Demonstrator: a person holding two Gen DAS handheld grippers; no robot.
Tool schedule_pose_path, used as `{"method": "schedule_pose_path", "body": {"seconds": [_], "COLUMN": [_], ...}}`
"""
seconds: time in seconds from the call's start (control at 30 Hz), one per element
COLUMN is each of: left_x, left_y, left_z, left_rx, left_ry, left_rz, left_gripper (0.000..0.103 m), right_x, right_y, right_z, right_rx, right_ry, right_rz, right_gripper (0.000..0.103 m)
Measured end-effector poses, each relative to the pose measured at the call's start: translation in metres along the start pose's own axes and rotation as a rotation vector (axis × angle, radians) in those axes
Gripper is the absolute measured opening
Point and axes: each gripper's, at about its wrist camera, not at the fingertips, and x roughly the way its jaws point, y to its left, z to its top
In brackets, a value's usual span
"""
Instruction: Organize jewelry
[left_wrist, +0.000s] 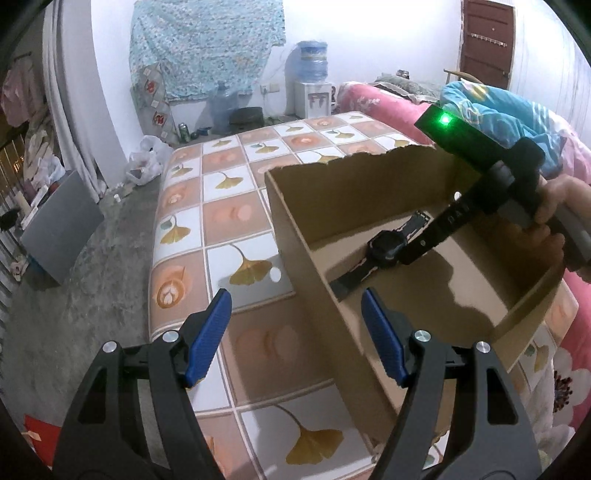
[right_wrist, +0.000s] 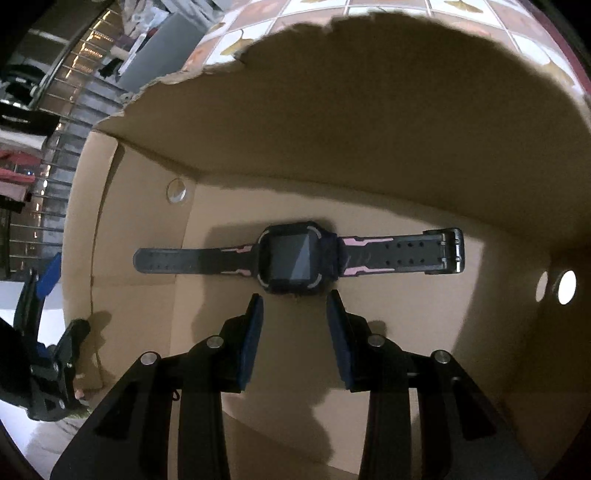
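Note:
A black watch (right_wrist: 295, 256) with pink strap accents lies flat on the floor of an open cardboard box (right_wrist: 140, 221). My right gripper (right_wrist: 295, 299) is open inside the box, its fingertips just short of the watch face and empty. In the left wrist view the watch (left_wrist: 384, 251) lies in the box (left_wrist: 306, 229), with the right gripper reaching down over it from the right. My left gripper (left_wrist: 297, 299) is open and empty, straddling the box's near left wall above the table.
The box stands on a tiled tablecloth (left_wrist: 221, 221) with ginkgo leaf print. A pink floral bed (left_wrist: 576, 369) lies to the right. A water dispenser (left_wrist: 312, 92), bags and clutter stand on the concrete floor beyond.

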Motion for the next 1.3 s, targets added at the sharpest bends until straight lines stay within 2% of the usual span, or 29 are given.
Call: {"method": "schedule_pose_path", "body": {"seconds": [0.2, 0.57, 0.9, 1.0, 1.3], "left_x": [-0.002, -0.005, -0.004, -0.004, -0.006], "left_y": [0.003, -0.004, -0.005, -0.005, -0.003], "left_z": [-0.007, -0.004, -0.004, -0.004, -0.003], "left_rx": [-0.012, -0.007, -0.009, -0.007, -0.011], "left_ry": [-0.010, -0.022, -0.022, -0.023, -0.029], "left_rz": [-0.014, -0.023, -0.025, -0.023, -0.022], "left_gripper": [0.069, 0.069, 0.069, 0.069, 0.069], "right_x": [0.004, 0.015, 0.019, 0.020, 0.009], "right_y": [0.005, 0.009, -0.006, -0.012, 0.002], "right_z": [0.000, 0.001, 0.000, -0.001, -0.009], "right_rx": [0.032, 0.066, 0.105, 0.115, 0.069], "right_ry": [-0.005, 0.019, 0.031, 0.027, -0.020], "right_rz": [0.023, 0.063, 0.096, 0.109, 0.100], "right_gripper": [0.028, 0.021, 0.006, 0.004, 0.003]}}
